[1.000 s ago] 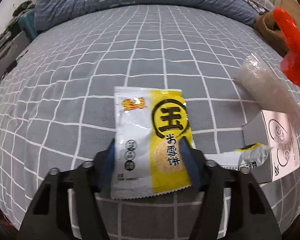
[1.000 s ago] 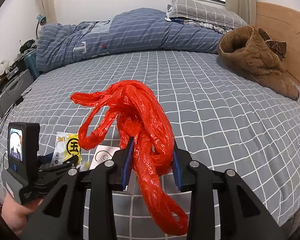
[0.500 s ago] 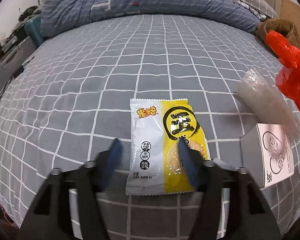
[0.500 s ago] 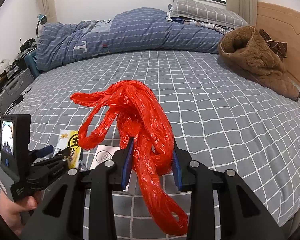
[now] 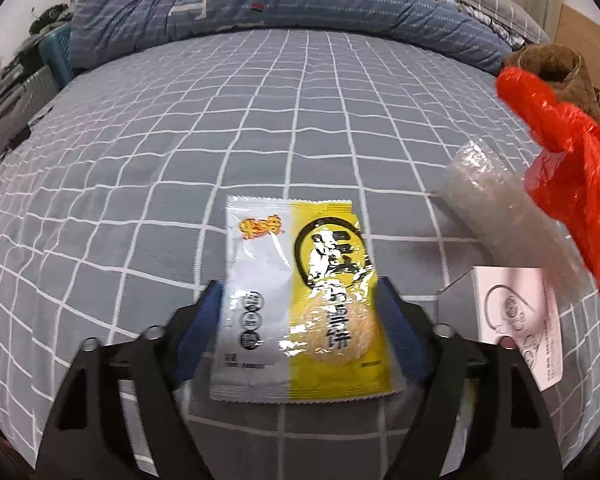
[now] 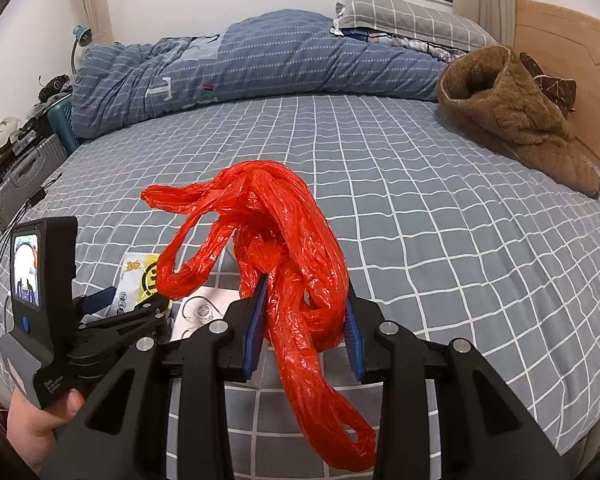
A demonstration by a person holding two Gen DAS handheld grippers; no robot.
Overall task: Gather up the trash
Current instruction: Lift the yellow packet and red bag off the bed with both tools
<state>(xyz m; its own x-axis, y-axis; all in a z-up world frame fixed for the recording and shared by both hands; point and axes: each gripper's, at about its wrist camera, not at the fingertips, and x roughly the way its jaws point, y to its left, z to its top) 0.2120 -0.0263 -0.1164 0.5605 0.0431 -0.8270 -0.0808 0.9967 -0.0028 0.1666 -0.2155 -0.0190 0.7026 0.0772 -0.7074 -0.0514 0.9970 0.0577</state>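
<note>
A white and yellow snack packet (image 5: 296,300) lies flat on the grey checked bedsheet (image 5: 180,152). My left gripper (image 5: 300,300) is open, its blue-padded fingers on either side of the packet's lower half. The packet also shows in the right wrist view (image 6: 138,280), with the left gripper (image 6: 112,308) at it. My right gripper (image 6: 304,320) is shut on a crumpled red plastic bag (image 6: 284,264) and holds it above the bed. The red bag also shows in the left wrist view (image 5: 572,184).
A white box (image 5: 520,320) with a line drawing lies right of the packet. A clear crinkled plastic roll (image 5: 496,208) lies behind it. A blue quilt (image 6: 240,64) and a brown fleece garment (image 6: 512,108) lie at the far side. A suitcase (image 6: 24,172) stands left of the bed.
My left gripper drew back from the packet and then came forward again, so its open fingers flank the packet's lower half. The right gripper with the red bag has stayed still.
</note>
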